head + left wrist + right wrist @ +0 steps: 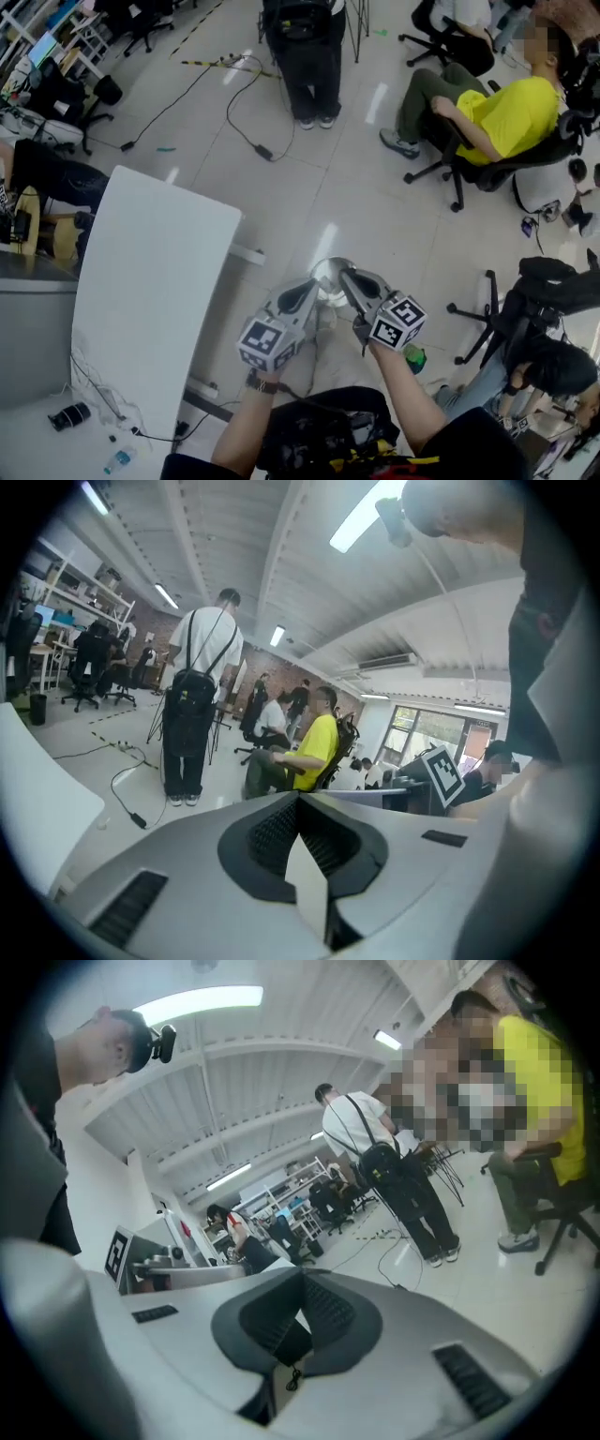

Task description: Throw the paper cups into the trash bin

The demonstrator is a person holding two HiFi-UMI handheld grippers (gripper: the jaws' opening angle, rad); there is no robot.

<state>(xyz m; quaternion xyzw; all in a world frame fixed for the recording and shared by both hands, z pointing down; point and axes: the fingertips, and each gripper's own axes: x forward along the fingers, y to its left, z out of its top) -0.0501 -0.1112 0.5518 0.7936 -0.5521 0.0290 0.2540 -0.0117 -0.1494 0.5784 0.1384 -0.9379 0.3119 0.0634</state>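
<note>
Both grippers are held up close under the head camera, side by side, pointing away from me. In the left gripper view, my left gripper (314, 285) (298, 801) has its jaws meeting at the tips with nothing between them. My right gripper (345, 274) (302, 1277) is shut too, empty. On the floor just beyond the fingertips shows a round, shiny pale container (330, 272), perhaps the trash bin, partly hidden by the grippers. I see no paper cup in any view.
A white table (150, 281) stands at the left, with cables and a small bottle (119, 460) by its near end. A person in yellow (506, 112) sits on an office chair at the right. Another person in black (305, 56) stands ahead, with cables (246, 131) on the floor.
</note>
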